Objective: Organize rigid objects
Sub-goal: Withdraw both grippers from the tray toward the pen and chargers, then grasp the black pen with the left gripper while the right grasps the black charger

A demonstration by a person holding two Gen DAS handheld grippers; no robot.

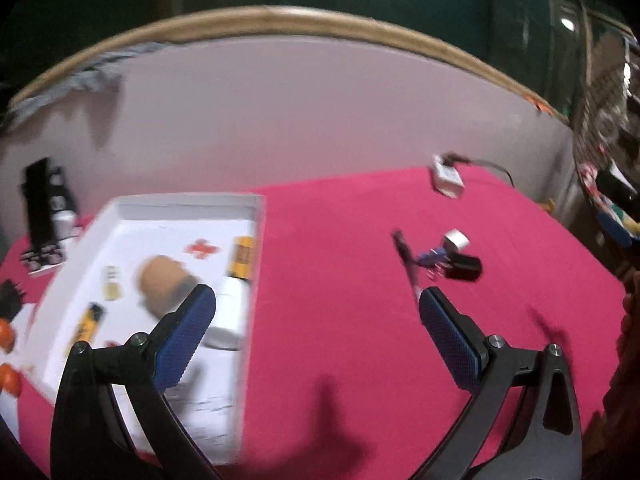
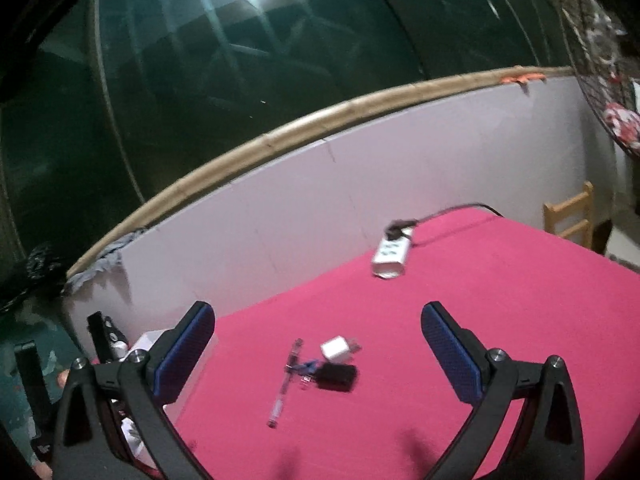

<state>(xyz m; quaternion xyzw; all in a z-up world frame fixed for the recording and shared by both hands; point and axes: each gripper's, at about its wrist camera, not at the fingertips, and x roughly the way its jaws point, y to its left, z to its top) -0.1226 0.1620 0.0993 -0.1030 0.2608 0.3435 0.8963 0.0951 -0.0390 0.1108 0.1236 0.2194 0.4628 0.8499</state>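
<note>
A white tray lies on the pink cloth at the left; in it are a brown tape roll, a white bottle with a yellow label and small yellow items. My left gripper hangs open above the tray's right wall, holding nothing. On the cloth to the right lie a pen, a white charger cube, a black box and a small blue piece. My right gripper is open above them, empty.
A white power strip with a black cable sits at the cloth's far edge by the grey wall. Black devices stand left of the tray, orange objects at far left. A wooden chair stands beyond the right corner.
</note>
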